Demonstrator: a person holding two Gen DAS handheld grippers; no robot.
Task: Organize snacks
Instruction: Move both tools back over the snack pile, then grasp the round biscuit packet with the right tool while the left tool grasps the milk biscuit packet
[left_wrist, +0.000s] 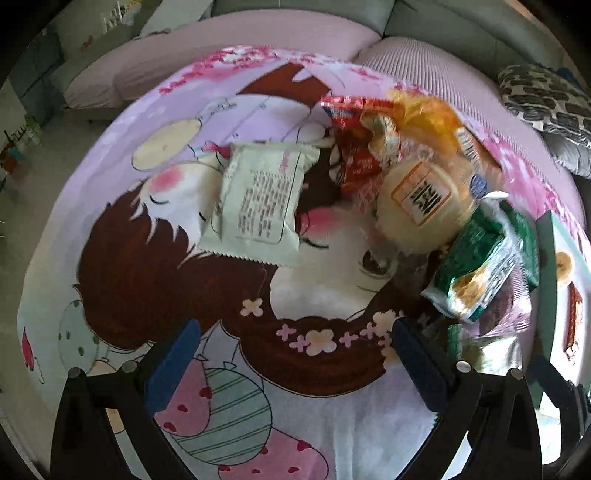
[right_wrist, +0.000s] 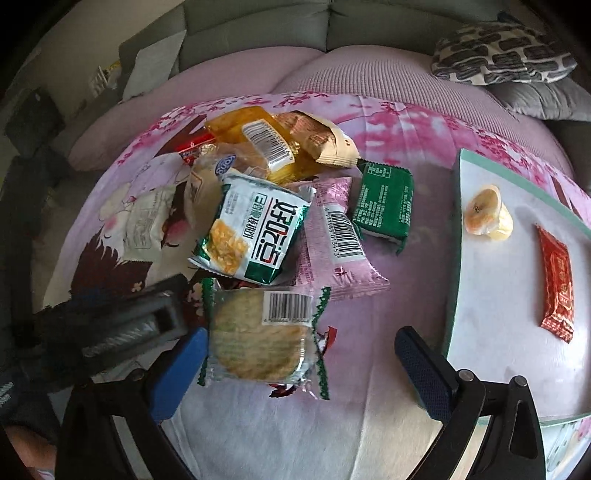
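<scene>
A white tray (right_wrist: 491, 295) with a teal rim sits on the cartoon-print cloth (right_wrist: 369, 424) at the right, holding two snacks — a yellow banana-chip piece (right_wrist: 487, 214) and a red sachet (right_wrist: 556, 284), well apart. Beside it lies the snack pile (right_wrist: 280, 192) (green-and-white packet on top), with a round cracker pack (right_wrist: 262, 336) nearest. The right gripper (right_wrist: 299, 373) is spread wide, its left pad against that pack. The left gripper (left_wrist: 295, 365) hovers agape over bare cloth, near a white packet (left_wrist: 258, 206).
</scene>
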